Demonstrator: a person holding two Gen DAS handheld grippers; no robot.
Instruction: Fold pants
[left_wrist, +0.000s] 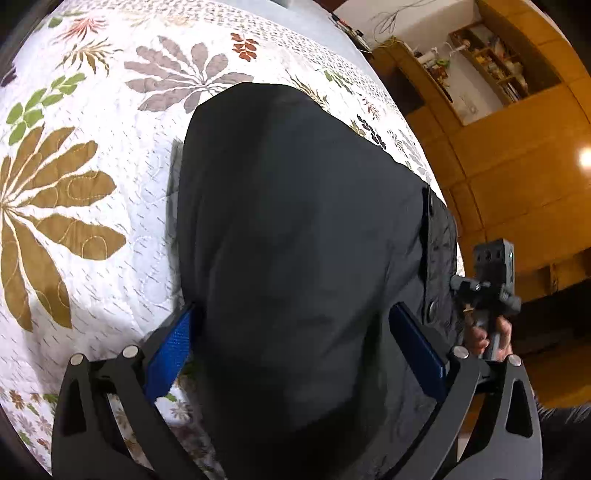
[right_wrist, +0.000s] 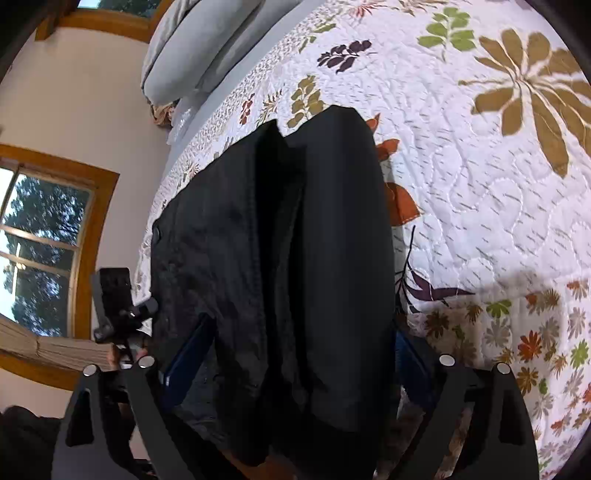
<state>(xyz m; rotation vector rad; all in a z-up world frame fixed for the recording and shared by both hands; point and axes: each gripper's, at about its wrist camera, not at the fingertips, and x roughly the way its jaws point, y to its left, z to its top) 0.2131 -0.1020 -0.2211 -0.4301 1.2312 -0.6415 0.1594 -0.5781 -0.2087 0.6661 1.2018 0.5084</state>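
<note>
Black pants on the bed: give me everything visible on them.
The pants are black, matte, thin woven fabric, lightly wrinkled, lying flat on a white floral quilt on the bed. In the right wrist view two lengthwise layers lie side by side with a dark crease between them. One side edge carries round buttons or snaps. The near end sits between the spread blue pads of the left gripper and the right gripper; whether the pads press the cloth cannot be told.

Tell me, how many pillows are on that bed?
2 that I can see: grey pillows stacked at the head of the bed, beyond the pants. Others may be hidden.
</note>
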